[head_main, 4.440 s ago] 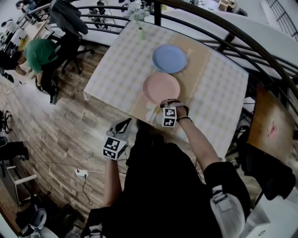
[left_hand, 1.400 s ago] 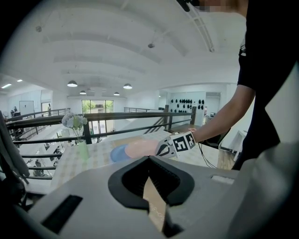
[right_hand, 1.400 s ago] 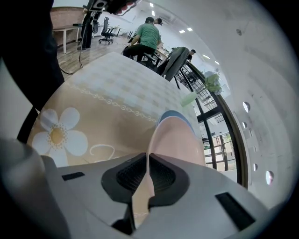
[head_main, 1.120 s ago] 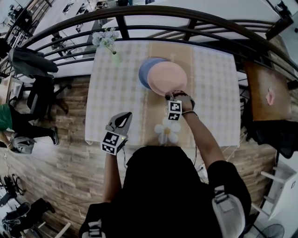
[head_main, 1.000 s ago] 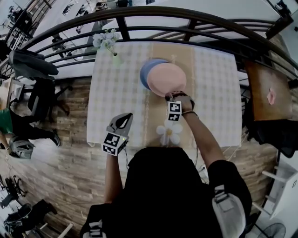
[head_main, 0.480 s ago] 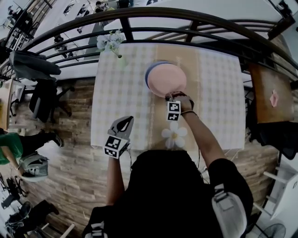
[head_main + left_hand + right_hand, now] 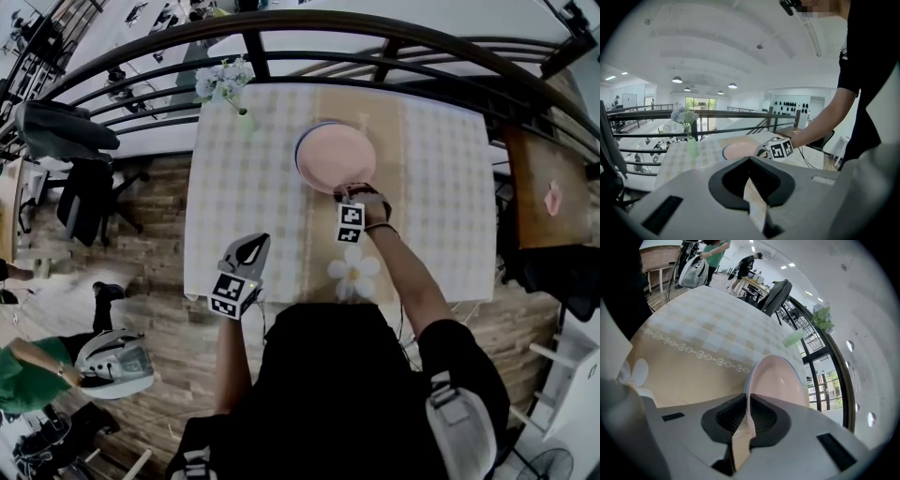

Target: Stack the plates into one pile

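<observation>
A pink plate [image 7: 335, 155] lies on top of a blue plate [image 7: 299, 148] on the checked table [image 7: 431, 187]; only a thin blue rim shows at its left. My right gripper [image 7: 349, 190] is at the pink plate's near edge. In the right gripper view the pink plate [image 7: 780, 380] has its rim running between the jaws of the right gripper [image 7: 747, 416], which still touch it while they are opening. My left gripper [image 7: 246, 248] hangs off the table's near left edge, shut and empty. The left gripper view shows the pink plate [image 7: 738, 150] far ahead.
A vase of flowers [image 7: 230, 84] stands at the table's far left corner. A curved black railing [image 7: 375, 47] runs behind the table. A daisy print [image 7: 353, 274] marks the near edge. A wooden side table [image 7: 548, 192] is at the right. A chair with a jacket [image 7: 66, 127] stands left.
The pink plate, held by my right gripper, has slid left from an offset position until it covers the blue plate almost fully. The left gripper has stayed in place.
</observation>
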{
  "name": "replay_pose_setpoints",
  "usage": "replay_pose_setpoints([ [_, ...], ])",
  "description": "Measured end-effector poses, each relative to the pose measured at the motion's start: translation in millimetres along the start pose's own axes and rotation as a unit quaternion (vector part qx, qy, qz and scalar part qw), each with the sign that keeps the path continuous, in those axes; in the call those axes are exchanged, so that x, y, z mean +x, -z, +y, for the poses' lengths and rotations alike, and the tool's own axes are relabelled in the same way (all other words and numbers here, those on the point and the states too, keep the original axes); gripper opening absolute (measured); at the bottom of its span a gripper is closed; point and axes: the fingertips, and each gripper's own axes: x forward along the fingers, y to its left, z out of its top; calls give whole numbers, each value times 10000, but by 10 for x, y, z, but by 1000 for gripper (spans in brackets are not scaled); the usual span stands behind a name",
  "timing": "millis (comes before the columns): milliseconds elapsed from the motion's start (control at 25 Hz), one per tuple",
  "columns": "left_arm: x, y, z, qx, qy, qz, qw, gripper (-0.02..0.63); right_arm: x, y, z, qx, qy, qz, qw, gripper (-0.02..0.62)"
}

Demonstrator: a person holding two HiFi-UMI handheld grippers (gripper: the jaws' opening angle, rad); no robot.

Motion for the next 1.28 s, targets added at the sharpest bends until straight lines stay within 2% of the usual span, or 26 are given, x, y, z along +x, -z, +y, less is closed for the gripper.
replay_pose_setpoints([
  [200,39,-13,-22,17,79,9,10000,0,6,22,-4,146,37,-41,9999,34],
  [440,80,-27,-76,27,177,37,9998,0,-23,75,35,369,-57,-3,9993,106],
  [600,153,-5,-148,47,296,85,9995,0,-94,117,63,587,-43,-43,9983,115],
  [960,300,-133,-456,217,401,31,9990,0,-331,265,67,935,106,-255,9952,83],
  [1280,365,-195,-812,217,316,57,9993,0,-643,578,162,1080,175,-413,9931,0],
])
